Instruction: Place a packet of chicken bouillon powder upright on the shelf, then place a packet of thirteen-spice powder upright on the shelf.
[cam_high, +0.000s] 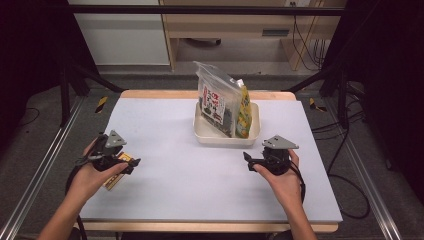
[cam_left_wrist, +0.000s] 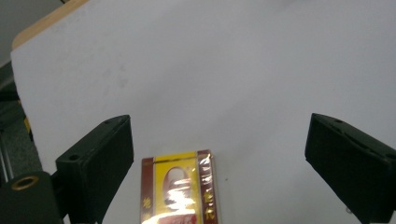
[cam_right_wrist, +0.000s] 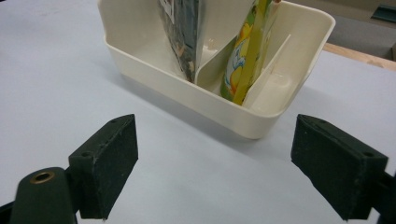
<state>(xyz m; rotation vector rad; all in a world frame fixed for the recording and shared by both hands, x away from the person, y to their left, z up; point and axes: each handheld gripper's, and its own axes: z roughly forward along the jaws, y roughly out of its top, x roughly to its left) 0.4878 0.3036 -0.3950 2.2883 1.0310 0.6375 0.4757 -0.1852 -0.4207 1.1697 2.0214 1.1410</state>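
lying flat near the front left corner of the table (cam_high: 165, 165), the small yellow-and-red box (cam_left_wrist: 180, 191) looks like the thing in hand, since it sits just below the left gripper (cam_high: 131, 165) in the high view. its shiny film wrap catches the light, so it will likely be slippery under the pads; it seems light, stiff along its edges and easy to dent on its broad face. the best hold is probably across the two long narrow sides, with the jaws brought low to the tabletop. in the left gripper view both jaws stand wide apart, released, with the box between them and nearer the left one, touching neither. the right gripper (cam_high: 248, 161) is near the front right of the table, its jaws also spread wide with nothing between them, pointing at the cream tray (cam_right_wrist: 299, 56) near the back edge. that tray has dividers; a clear bag with dark contents (cam_high: 216, 102) stands tilted in one compartment and a yellow-green pouch (cam_right_wrist: 245, 51) stands upright in the next. one end compartment looks free.
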